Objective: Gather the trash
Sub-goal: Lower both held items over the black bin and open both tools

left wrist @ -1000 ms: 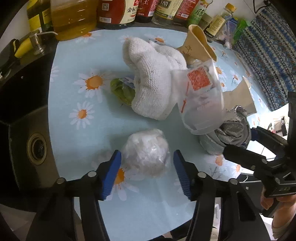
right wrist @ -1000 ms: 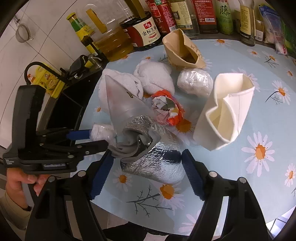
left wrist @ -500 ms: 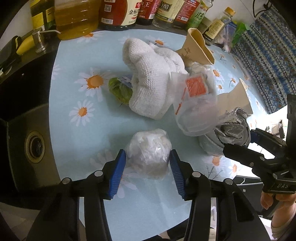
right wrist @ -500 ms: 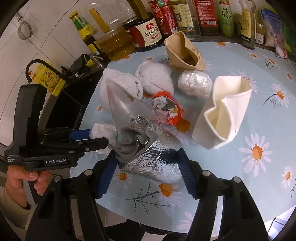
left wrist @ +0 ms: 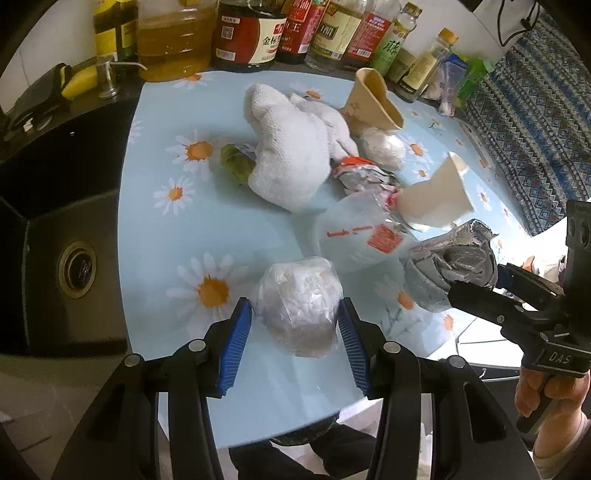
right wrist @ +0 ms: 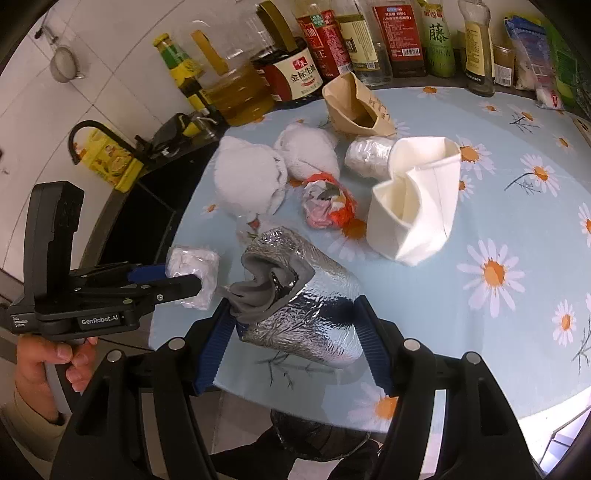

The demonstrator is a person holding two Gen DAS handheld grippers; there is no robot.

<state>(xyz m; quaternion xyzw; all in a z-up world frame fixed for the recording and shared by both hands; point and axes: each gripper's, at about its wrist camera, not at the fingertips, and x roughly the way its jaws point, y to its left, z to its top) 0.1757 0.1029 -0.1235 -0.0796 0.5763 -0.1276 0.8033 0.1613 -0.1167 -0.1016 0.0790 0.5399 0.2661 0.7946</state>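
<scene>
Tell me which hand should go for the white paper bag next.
Right, once free. The white paper bag lies just beyond the right gripper, which holds the foil pouch; the left gripper grips a plastic-wrapped wad further away.

Bottles [left wrist: 258, 33] stand behind the towel [left wrist: 291, 147] (sink [left wrist: 74, 266] left); cups [right wrist: 413, 199] right.

Both fingers closed onto their loads (wrapped ball [left wrist: 299, 306], foil pouch [right wrist: 306, 314]); clear bag [left wrist: 354, 236] fell.
</scene>
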